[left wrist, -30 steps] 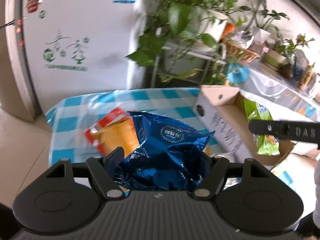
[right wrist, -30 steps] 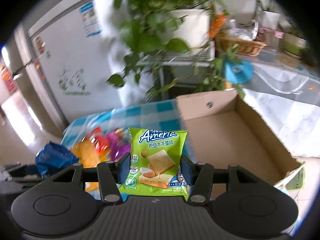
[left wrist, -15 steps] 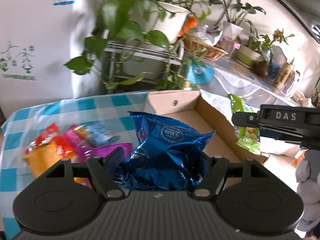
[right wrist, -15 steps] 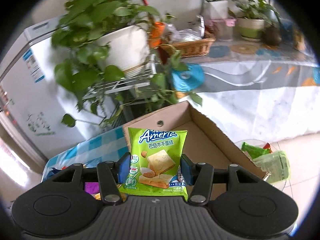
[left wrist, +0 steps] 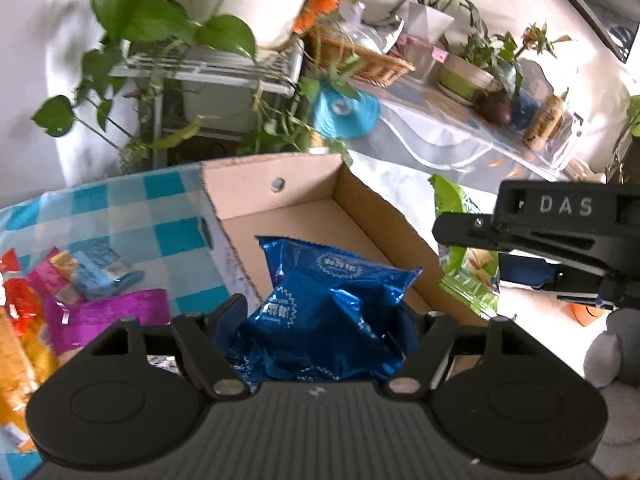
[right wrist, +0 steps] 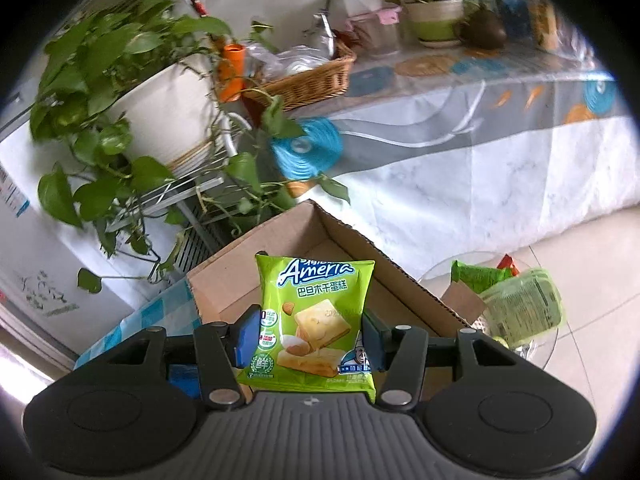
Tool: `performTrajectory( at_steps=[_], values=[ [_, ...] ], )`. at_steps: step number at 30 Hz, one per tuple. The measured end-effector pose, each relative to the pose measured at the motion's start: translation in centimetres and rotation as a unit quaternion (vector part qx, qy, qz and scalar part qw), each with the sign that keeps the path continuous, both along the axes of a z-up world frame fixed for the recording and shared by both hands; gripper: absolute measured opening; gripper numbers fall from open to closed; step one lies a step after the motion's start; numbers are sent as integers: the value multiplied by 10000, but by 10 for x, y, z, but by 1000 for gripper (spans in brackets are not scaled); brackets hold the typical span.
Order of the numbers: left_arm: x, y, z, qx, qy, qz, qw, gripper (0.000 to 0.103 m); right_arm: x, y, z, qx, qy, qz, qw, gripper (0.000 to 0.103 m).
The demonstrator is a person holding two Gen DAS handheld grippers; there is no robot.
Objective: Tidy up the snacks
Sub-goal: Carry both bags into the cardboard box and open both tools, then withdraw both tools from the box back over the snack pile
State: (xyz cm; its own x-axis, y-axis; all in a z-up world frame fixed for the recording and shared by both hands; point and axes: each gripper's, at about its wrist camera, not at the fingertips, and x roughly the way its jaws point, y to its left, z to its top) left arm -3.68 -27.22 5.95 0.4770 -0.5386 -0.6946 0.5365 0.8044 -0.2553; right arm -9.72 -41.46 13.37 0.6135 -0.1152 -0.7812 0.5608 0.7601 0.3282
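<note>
My left gripper (left wrist: 324, 320) is shut on a crinkled blue foil snack bag (left wrist: 332, 300) and holds it over the near end of an open cardboard box (left wrist: 360, 208), whose visible floor is bare. My right gripper (right wrist: 310, 338) is shut on a green Ameria cake packet (right wrist: 316, 320), held upright above the same box (right wrist: 224, 280). In the left wrist view the right gripper's black body (left wrist: 560, 232) and the green packet (left wrist: 468, 264) hang beside the box's right wall.
Loose snacks lie on the blue-checked tablecloth (left wrist: 168, 208) left of the box: a purple packet (left wrist: 104, 312), a light-blue packet (left wrist: 100, 268), red and orange bags (left wrist: 16, 320). Potted plants on a rack stand behind. A glass side table with green packets (right wrist: 516, 304) stands right.
Both grippers have swung right, from over the snack pile to over the cardboard box, each still holding its packet. The box now fills the middle of both views.
</note>
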Motion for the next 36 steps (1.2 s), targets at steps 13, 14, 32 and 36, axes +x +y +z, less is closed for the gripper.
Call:
performTrajectory(
  at_steps=[13, 14, 32, 36],
  values=[
    [-1, -19, 6, 295, -251, -144, 9991, 94, -3, -15, -6, 260, -80, -373, 9989, 73],
    [-1, -18, 8, 299, -263, -144, 9991, 94, -3, -15, -6, 249, -86, -381, 9989, 74],
    [0, 28, 32, 598, -486, 124, 9969, 95, 11, 5, -4, 197, -173, 19, 9997, 80],
    [3, 43, 34, 650, -509, 217, 9963, 96, 17, 14, -3, 105, -140, 208, 9996, 82]
  ],
)
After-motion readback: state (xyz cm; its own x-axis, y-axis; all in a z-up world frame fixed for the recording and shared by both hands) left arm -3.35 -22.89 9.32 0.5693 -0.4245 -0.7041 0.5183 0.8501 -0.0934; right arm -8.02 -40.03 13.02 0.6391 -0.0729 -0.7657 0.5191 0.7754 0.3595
